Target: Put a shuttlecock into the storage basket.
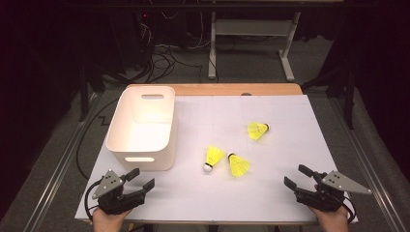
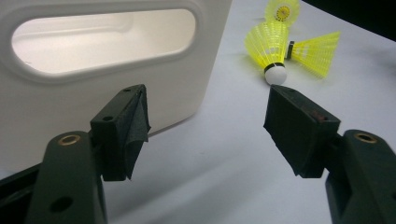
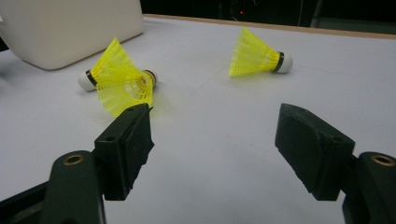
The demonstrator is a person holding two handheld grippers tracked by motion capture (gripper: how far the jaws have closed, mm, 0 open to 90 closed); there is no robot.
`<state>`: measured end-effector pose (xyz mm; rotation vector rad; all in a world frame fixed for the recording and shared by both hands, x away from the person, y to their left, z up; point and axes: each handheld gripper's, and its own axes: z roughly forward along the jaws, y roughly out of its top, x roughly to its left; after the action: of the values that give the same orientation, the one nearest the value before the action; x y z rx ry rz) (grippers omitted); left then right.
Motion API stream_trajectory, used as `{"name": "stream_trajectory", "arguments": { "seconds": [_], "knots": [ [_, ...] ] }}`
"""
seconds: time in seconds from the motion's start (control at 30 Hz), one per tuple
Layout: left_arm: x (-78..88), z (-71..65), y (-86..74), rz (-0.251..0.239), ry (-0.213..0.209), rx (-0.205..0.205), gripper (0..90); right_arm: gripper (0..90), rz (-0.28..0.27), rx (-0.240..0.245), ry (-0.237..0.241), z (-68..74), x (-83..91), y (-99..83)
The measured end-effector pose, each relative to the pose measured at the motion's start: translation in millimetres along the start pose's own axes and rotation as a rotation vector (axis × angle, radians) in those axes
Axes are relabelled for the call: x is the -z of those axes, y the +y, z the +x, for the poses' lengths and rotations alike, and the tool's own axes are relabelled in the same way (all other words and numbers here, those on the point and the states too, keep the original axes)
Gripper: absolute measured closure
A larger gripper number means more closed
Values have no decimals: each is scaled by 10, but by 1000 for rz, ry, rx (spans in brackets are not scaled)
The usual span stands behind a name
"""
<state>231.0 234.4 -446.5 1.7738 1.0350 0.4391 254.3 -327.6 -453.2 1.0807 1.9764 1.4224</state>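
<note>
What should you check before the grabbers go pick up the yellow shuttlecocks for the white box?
1. Left gripper open, nothing between its jaws: ok.
2. Right gripper open, nothing between its jaws: ok.
3. All three shuttlecocks on the table sheet, none in a grip yet: the white-tipped one, the one beside it, and the far one apart from them: ok.
4. Room to grip one alone: the near pair lie close together, touching or not: cannot tell.
5. White bin upright, open top, nothing seen inside: ok.
6. Path from the grippers to the shuttlecocks free of other things: ok.
</note>
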Motion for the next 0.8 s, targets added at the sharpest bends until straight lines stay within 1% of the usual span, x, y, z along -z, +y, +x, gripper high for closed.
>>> {"name": "stream_trajectory", "arguments": {
  "seconds": [0.07, 0.17, 0.3, 0.43, 0.6, 0.8],
  "knots": [
    [-3, -16, 6, 1, 4, -8, 316, 280, 5, 1, 1, 0, -4, 0],
    [-20, -43, 14, 3, -11, -11, 316, 280, 6, 6, 2, 1, -6, -1],
    [-37, -58, 20, 8, -16, -15, 315, 280, 6, 5, 3, 3, -5, -1],
    [-52, -58, 29, 10, -19, -9, 314, 277, 7, 0, 3, 5, -4, -2],
    [-85, -99, 40, 14, -27, -17, 315, 273, 3, -4, 4, 1, -2, -2],
    [-154, -172, 68, 26, -49, -38, 315, 273, 1, -5, 10, 4, -1, -3]
  ]
}}
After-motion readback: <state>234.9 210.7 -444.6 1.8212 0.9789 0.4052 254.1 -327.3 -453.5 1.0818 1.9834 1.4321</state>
